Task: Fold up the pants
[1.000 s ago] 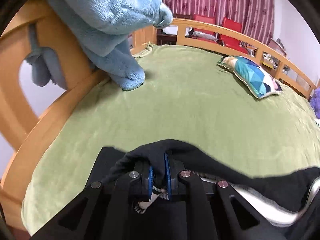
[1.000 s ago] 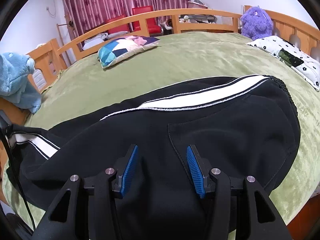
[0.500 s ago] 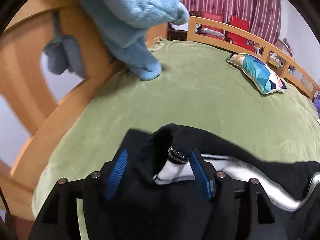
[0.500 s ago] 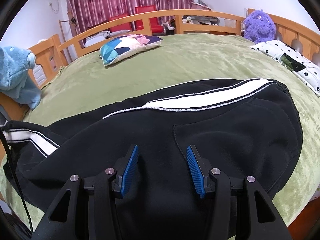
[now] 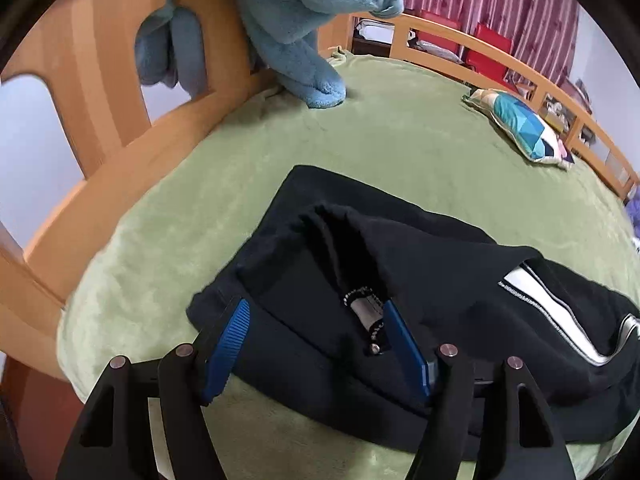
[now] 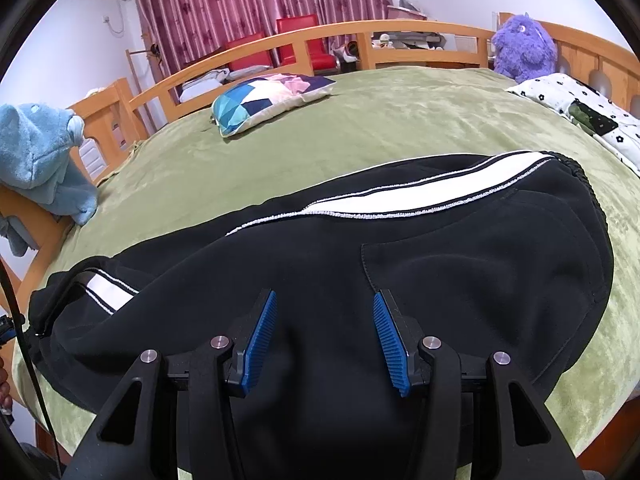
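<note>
Pants [image 6: 400, 264] lie under both grippers, left [image 5: 316, 320] and right [image 6: 324, 312] (fingers apart, gripping nothing), held low.

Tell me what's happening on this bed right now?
A person with two handheld grippers is folding black pants with a white side stripe, laid across a green blanket. The left gripper is open over the leg cuffs, gripping nothing. The right gripper hovers open above the seat area.

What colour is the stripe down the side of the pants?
White stripe, clearest in the right wrist view.
</note>
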`<control>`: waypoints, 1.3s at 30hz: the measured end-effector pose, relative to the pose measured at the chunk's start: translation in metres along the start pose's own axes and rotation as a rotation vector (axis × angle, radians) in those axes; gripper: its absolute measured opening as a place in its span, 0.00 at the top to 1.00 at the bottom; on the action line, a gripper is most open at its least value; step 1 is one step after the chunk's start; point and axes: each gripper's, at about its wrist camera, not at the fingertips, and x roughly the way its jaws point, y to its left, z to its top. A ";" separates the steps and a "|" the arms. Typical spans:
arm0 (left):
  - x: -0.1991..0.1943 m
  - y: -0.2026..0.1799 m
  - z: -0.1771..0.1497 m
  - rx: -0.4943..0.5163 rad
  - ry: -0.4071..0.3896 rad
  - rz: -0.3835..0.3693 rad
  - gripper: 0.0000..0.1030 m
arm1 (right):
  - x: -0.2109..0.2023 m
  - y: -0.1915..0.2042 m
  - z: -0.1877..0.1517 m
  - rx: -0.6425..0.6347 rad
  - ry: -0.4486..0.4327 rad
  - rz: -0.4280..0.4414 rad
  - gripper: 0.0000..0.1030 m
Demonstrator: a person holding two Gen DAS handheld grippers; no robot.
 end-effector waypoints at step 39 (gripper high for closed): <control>-0.003 -0.052 0.085 0.129 -0.076 0.023 0.24 | 0.003 0.001 -0.004 -0.005 0.017 -0.021 0.51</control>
